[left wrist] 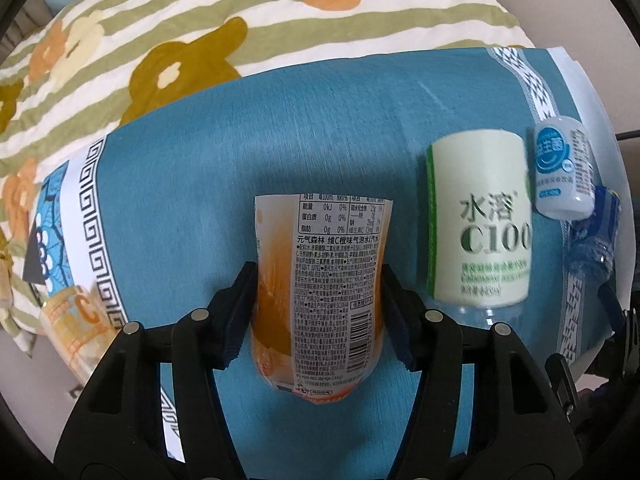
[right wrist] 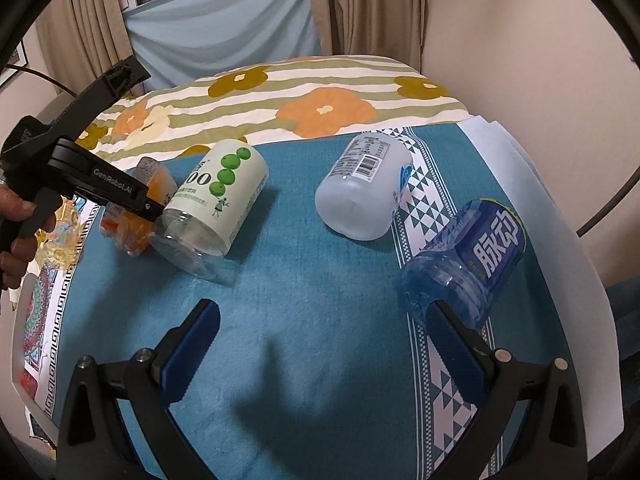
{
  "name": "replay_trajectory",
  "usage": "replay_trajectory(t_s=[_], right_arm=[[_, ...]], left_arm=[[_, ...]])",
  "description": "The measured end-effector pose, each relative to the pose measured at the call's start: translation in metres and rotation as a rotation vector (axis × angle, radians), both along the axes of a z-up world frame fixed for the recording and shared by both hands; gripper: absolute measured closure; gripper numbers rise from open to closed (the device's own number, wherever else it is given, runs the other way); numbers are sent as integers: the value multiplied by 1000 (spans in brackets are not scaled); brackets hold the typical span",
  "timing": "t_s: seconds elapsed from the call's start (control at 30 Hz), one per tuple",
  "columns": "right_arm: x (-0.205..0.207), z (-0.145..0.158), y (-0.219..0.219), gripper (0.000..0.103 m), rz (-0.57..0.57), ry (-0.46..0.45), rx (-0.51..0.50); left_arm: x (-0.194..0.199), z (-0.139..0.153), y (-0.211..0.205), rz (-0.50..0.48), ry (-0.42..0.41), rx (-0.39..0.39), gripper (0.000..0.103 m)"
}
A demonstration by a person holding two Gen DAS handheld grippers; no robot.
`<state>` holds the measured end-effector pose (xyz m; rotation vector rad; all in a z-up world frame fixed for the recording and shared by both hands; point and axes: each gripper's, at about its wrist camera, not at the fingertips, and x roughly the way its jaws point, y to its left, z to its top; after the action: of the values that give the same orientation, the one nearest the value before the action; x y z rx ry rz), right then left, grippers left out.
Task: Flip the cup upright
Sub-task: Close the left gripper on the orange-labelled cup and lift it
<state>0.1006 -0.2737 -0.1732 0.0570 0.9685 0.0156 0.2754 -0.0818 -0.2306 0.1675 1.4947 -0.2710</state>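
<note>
Blue felt-like cloth (left wrist: 192, 184) with white patterned borders covers the tabletop, and a striped, flowered quilt (left wrist: 168, 40) lies behind it. Seen from the left wrist, the left claw (left wrist: 316, 312) is clamped on the orange cup (left wrist: 320, 292), a cut-off plastic bottle in a glossy printed sleeve. Its long axis runs straight ahead, between the fingers and away from the camera, with the dark pads pressing its narrowed waist from both sides. Just to the right lie a pale green C100 cup (left wrist: 480, 220) and a small white cup (left wrist: 560, 168), both on their sides.

From the right wrist, the right claw (right wrist: 320, 344) gapes wide and empty over bare cloth. A clear blue ribbed cup (right wrist: 468, 256) lies tilted just beyond its right finger. The orange cup (right wrist: 136, 220) sits far left under the other tool, so turning it onto its base looks like the left hand's job.
</note>
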Motion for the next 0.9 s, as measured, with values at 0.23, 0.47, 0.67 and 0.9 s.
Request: replay_trajectory(t_s=[0.23,0.47,0.67,0.9], right_arm=[[-16,10,7,0,-16,-29,4],[-34,23,14,0,-20,-53,3],[-47,32,17,0,-10,-68,-10],[-49,25,17,0,3,-53,-24]], left_arm=[[-35,16,12,20,3,-36,40],[-92,18,20,100,50,-108,40],[-136,12,19,180,55,-131,40],[-161,-6,21,264,51,-148,40]])
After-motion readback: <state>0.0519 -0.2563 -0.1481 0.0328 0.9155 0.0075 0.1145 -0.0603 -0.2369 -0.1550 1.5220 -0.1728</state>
